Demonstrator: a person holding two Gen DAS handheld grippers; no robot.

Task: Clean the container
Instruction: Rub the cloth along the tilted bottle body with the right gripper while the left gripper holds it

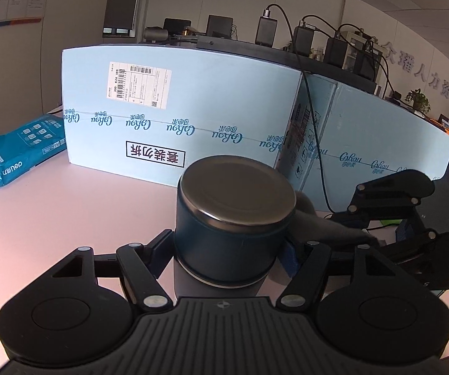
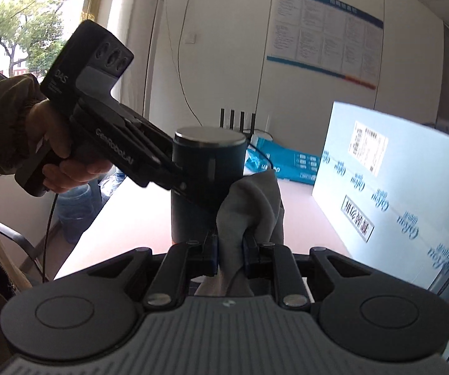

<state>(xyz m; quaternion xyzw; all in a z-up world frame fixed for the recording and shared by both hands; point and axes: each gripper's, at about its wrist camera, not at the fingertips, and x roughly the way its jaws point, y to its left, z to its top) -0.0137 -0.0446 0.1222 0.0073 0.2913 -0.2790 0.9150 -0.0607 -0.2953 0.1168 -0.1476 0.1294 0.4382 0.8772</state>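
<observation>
container (image 1: 235,218) in the wiping step, held above the worktop (image 1: 68,218) by the left tongs (image 1: 229,251).
left tongs grip its dark body from both sides; right tongs (image 2: 230,247) are closed on a grey cloth (image 2: 252,206) that touches the side of it. next, i think, the cloth must rub around the wall while the left keeps it steady. dark blue cylinder, upright, with a shiny metal lid.

Office rm: white walls w/ notice board (image 2: 324,31), bright window (image 2: 27,22), pale blue cartons (image 1: 177,118) on table (image 1: 68,212).
</observation>
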